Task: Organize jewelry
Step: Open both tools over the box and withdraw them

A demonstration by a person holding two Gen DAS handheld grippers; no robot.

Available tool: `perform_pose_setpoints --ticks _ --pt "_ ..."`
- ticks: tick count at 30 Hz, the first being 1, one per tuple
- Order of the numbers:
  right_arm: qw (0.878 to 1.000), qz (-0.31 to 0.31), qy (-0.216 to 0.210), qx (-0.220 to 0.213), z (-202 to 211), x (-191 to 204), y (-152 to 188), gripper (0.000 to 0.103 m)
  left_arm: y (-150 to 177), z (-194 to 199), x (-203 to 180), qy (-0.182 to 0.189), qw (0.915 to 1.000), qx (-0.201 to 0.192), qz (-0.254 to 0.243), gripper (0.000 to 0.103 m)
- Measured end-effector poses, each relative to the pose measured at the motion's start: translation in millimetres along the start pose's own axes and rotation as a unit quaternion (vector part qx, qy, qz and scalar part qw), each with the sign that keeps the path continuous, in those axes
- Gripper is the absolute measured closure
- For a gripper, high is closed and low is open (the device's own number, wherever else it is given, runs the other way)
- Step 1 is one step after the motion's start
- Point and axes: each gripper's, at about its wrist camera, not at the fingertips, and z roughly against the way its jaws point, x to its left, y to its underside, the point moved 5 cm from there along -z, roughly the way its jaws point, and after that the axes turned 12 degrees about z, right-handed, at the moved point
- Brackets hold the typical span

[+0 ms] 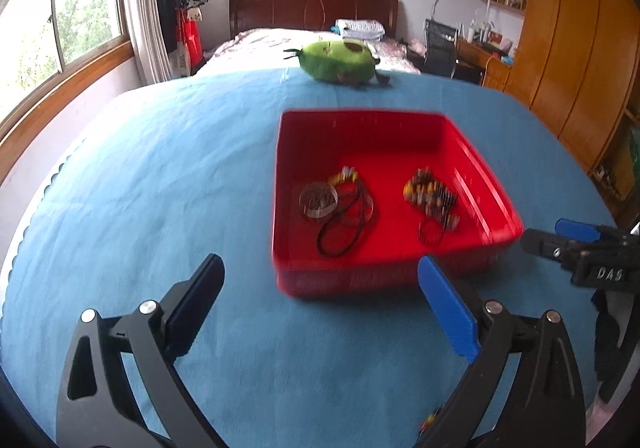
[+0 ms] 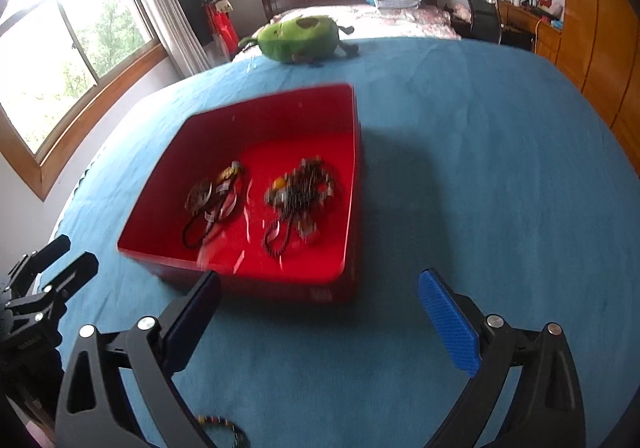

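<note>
A red tray sits on the blue cloth and also shows in the right wrist view. It holds a bangle with black cords on its left and a beaded pile on its right; both show in the right wrist view. A beaded bracelet lies on the cloth below the right gripper. My left gripper is open and empty in front of the tray. My right gripper is open and empty at the tray's near corner; it also shows at the left wrist view's right edge.
A green avocado plush toy lies at the far edge of the blue cloth. Behind are a bed, windows on the left, and wooden wardrobes and a desk on the right.
</note>
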Motion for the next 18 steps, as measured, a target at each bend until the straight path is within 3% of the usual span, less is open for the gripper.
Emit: perform_pose_setpoints --ticks 7,12,18 --pt "0.999 0.037 -0.013 0.017 12.6 19.7 47.1 0.004 46.7 6.9 13.9 -0.005 0.9993 0.036 -0.004 0.006" --pt "0.996 0.041 -0.062 0.049 18.1 34.0 82.9 0.004 69.3 12.5 20.9 -0.001 0.9983 0.058 0.008 0.006" --pt "0.993 0.037 -0.081 0.077 29.0 42.1 115.6 0.025 92.0 27.0 26.0 -0.007 0.9975 0.067 0.019 0.006"
